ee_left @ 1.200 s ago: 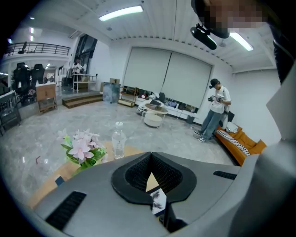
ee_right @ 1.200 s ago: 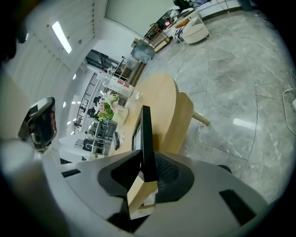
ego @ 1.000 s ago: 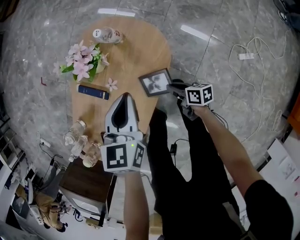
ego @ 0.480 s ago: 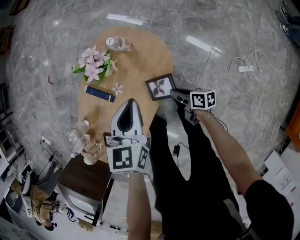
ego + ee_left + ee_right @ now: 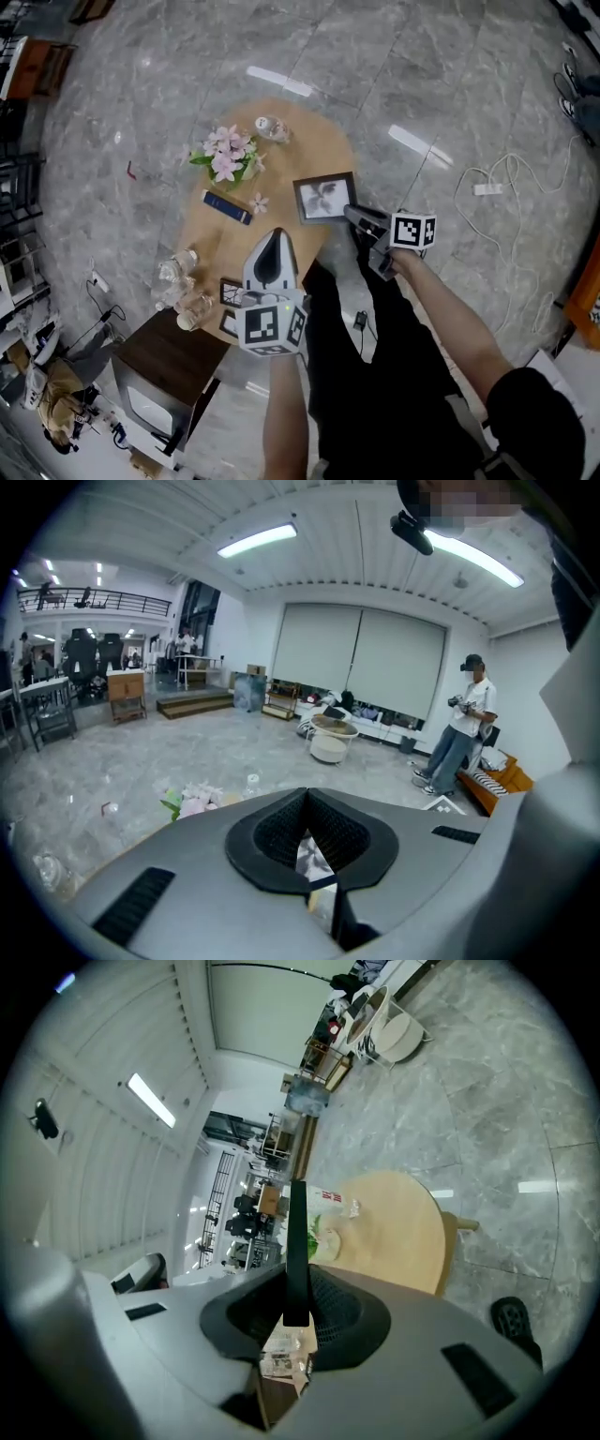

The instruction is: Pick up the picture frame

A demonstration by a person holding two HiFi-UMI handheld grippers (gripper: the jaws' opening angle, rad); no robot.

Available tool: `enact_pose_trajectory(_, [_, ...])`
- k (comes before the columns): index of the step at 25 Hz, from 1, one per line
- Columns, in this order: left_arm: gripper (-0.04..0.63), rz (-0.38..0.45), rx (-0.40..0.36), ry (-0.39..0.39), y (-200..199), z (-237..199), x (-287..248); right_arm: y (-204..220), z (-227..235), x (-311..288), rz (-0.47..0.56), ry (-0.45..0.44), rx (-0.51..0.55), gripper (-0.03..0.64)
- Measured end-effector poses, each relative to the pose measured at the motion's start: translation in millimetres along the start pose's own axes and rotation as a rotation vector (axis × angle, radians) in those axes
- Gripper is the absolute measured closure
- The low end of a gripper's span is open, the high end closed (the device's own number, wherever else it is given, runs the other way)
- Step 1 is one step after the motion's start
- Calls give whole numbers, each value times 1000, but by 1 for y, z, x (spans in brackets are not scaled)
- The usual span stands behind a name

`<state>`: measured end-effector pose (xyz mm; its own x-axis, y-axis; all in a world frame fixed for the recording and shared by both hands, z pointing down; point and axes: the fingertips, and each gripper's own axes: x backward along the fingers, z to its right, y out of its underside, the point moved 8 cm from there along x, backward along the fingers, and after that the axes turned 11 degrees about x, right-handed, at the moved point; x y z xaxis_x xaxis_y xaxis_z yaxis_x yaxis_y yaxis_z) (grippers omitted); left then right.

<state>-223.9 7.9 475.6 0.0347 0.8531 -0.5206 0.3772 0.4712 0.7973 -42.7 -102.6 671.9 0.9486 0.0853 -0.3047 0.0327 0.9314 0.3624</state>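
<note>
— Grey marble floor (image 5: 450, 75) all round you, oval wooden table (image 5: 309, 150) below. What have your right fingers got?

— Your right gripper (image 5: 350, 211) is clamped on the picture frame (image 5: 325, 198), both pads pressing its right-hand edge. In the right gripper view the frame shows edge-on, a thin dark strip standing straight up between the jaws.

— And where does the frame sit?

— Face up to you, pale flower print showing, over the table's near right edge.

— Left side?

— Your left gripper (image 5: 277, 236) has its fingertips together, gripping nothing. It hangs over the near end of the table, pointing away from you, just left of the frame and apart from it.

— Take me further out.

— Just past the left gripper's tip lies a loose pink blossom (image 5: 259, 202), right beside a blue book (image 5: 227, 207). Beyond them there's a bunch of pink flowers (image 5: 225, 155), then a clear bottle (image 5: 272, 127) on its side at the far end. Glass bottles (image 5: 183, 281) huddle at the near left corner. A small dark square (image 5: 232, 292) lies beside your left gripper, and what it is can't be told. Off the table, a dark cabinet (image 5: 173, 352) stands at your left, and a white cable (image 5: 506, 178) with a power strip (image 5: 486, 188) trails across the floor on your right.
</note>
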Motion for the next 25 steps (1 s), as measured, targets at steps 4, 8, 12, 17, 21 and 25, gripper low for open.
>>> enact_pose_trajectory(4, [583, 35, 10, -22, -13, 12, 22, -25, -38, 13, 55, -19, -41, 545])
enact_pose_trajectory(8, [583, 81, 36, -48, -26, 22, 39, -55, -83, 20, 148, -141, -96, 545])
enact_pose_trajectory(12, [583, 127, 37, -58, -41, 35, 54, -86, -123, 29, 188, -215, -68, 545])
enact_pose_trajectory(17, [583, 189, 59, -64, -58, 48, 75, -116, -173, 43, 234, -300, -34, 545])
enact_pose_trajectory(21, [582, 243, 48, -65, -74, 56, 85, -134, -198, 57, 250, -309, -18, 545])
enact_pose_trajectory(25, [583, 289, 44, -58, -93, 59, 95, -152, -224, 65, 276, -322, -6, 545])
